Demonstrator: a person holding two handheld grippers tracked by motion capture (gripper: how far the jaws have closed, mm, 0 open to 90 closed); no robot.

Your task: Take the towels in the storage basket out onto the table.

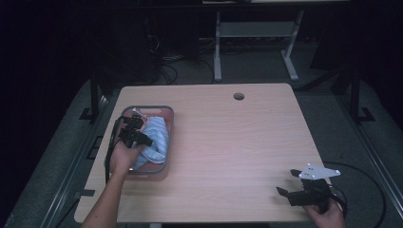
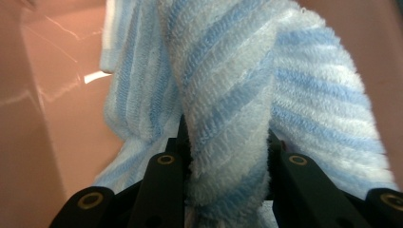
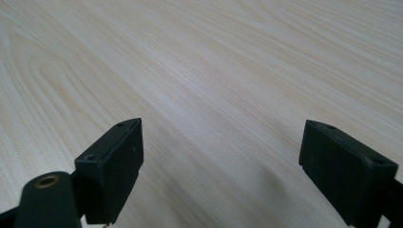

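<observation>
Towel (image 2: 237, 90), blue-striped terry, sits bunched in the pink tub (image 1: 166, 124) at the table's left. Soft, light, floppy, so pinching a raised fold works best. Left gripper (image 2: 227, 142) is clamped on one; right gripper (image 3: 221, 161) gapes empty over the table (image 3: 214, 61).

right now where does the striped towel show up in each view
High view: the blue-and-white striped towel lies in the pink basin, left on the table.
Left gripper view: a fold of it fills the centre, pinched by the left hand-held gripper.
Right gripper view: not in it.
Shared landmark: the pink basin wall.
</observation>
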